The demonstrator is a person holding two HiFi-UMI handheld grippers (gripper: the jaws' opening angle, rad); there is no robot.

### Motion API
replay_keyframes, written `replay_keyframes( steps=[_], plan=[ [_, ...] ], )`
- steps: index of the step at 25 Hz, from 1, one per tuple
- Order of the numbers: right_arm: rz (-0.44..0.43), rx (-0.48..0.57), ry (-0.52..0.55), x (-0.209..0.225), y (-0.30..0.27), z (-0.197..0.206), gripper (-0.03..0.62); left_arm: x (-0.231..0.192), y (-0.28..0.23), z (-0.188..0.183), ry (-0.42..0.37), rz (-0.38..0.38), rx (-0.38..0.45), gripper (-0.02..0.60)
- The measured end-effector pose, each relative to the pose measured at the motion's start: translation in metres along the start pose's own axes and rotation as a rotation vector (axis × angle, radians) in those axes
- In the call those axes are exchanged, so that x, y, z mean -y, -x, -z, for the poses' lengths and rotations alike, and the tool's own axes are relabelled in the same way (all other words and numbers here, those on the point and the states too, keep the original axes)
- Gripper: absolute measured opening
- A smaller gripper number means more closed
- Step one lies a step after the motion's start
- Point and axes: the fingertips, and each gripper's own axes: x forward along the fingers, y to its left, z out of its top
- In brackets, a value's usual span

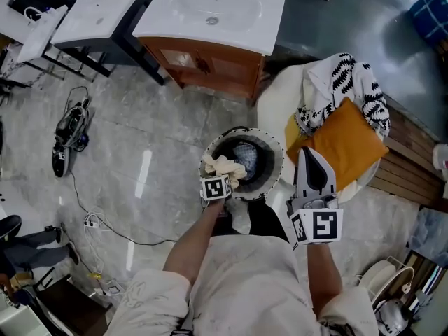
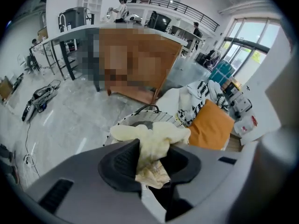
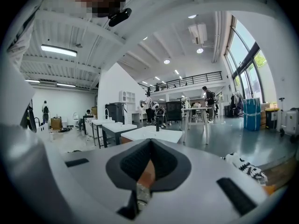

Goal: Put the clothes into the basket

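The cloth (image 1: 227, 164) is pinched in the left claw (image 1: 221, 178) over the basket (image 1: 277, 158) rim. The right claw (image 1: 313, 162) is closed, empty. Dropped now, the cloth may be snagged outside.

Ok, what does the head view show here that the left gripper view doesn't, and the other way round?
Head view only: the white sink from above, the right tongs shut with nothing in them, and something grey lying down inside the basket. Left gripper view only: the left tongs pinching the cream cloth between their pads, plus the far windows. Both: the cloth at the basket, and the orange cushion and patterned cloth beside it.
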Motion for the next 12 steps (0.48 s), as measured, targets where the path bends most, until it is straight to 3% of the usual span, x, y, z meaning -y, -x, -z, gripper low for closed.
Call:
replay_keyframes(
  steps=[5,12],
  plan=[
    [-0.006,-0.01,0.004,-0.004,-0.006,0.002,-0.012,-0.004,-0.003,-0.004,0.013,-0.002,-0.002,0.123],
    [-0.014,-0.018,0.013,-0.012,-0.016,0.003,-0.012,-0.029,-0.007,-0.003,0.027,-0.084,-0.043,0.17]
  ],
)
